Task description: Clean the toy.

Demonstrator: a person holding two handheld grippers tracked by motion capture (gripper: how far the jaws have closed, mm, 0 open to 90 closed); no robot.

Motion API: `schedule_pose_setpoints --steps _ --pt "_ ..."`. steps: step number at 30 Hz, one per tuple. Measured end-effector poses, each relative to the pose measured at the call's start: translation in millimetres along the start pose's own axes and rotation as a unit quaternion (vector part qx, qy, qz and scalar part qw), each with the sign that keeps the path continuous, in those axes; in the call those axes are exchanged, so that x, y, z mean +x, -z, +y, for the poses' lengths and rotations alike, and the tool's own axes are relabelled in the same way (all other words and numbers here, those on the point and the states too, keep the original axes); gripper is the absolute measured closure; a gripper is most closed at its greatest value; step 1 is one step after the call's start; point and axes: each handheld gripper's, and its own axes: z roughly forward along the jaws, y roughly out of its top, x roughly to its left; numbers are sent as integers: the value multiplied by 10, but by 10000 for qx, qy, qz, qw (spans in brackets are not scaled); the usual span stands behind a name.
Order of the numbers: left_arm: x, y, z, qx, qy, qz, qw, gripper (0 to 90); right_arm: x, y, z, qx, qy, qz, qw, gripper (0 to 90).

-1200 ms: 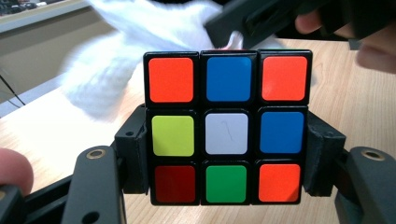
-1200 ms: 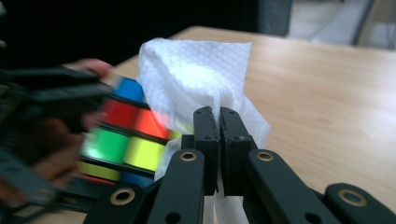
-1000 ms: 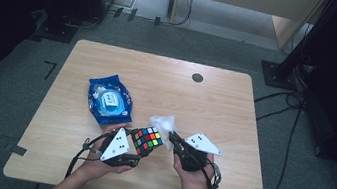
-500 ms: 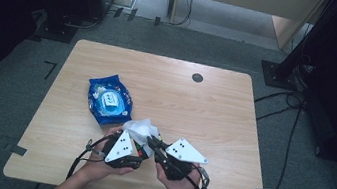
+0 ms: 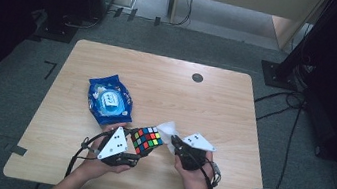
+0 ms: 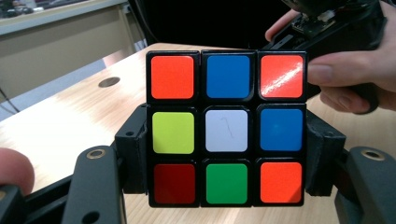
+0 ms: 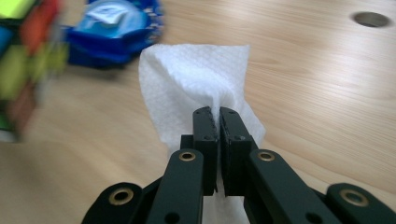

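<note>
Wooden table [image 5: 215, 106], wipe [image 5: 167, 129] drawn back right off cube [image 5: 146, 139]

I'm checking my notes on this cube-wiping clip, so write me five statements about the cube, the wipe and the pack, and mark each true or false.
1. The left gripper clamps the puzzle cube. True.
2. The right gripper is open with nothing between its jaws. False: it is shut on the white wipe.
3. The cube's centre sticker facing the left gripper view is white. True.
4. The blue wipes pack sits between the two grippers. False: it lies on the table, beyond the left gripper.
5. The wipe lies flat on the table. False: it is held up.
</note>
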Motion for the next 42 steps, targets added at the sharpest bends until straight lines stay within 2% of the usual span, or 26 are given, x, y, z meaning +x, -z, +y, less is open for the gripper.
schedule_pose_setpoints --steps 4,7,11,18,21,23,26,29,32,34,35,36,39,41,42 --pt "58 0 -39 42 77 66 9999 341 -207 82 18 -142 -273 -316 9990 877" --pt "68 -4 -43 52 85 89 9999 341 -308 134 17 -177 -347 -518 9979 877" --pt "62 -12 -46 76 77 101 9999 341 -367 133 -2 -158 -357 -662 9970 878" --pt "75 -16 -57 100 91 137 9998 341 -381 133 -7 -157 -336 -775 9963 867" --pt "84 -12 -59 102 101 145 9998 341 -378 142 -2 -227 -403 -872 9951 706" --pt "87 -12 -60 100 111 150 9998 341 -367 151 9 -285 -413 -869 9950 661" --pt "90 -16 -61 115 130 145 9997 341 -321 177 47 -460 -460 -671 9956 547" --pt "88 -25 -61 136 155 149 9997 341 -233 213 113 -583 -575 -286 9962 462" --pt "75 -45 -64 175 159 142 9996 341 -91 258 192 -727 -607 109 9954 418" --pt "62 -57 -64 186 148 122 9996 341 2 280 240 -784 -699 388 9937 373" --pt "53 -64 -63 189 144 112 9997 341 74 290 275 -799 -823 706 9909 323" --pt "46 -69 -62 201 132 110 9997 341 132 292 301 -797 -869 899 9890 280" --pt "17 -88 -60 218 115 102 9996 341 291 297 354 -769 -879 1069 9874 210" --pt "-4 -99 -58 231 91 96 9996 341 382 286 371 -747 -1030 1189 9847 179" --pt "-15 -106 -55 220 95 93 9997 341 408 273 371 -715 -1066 1190 9846 174"
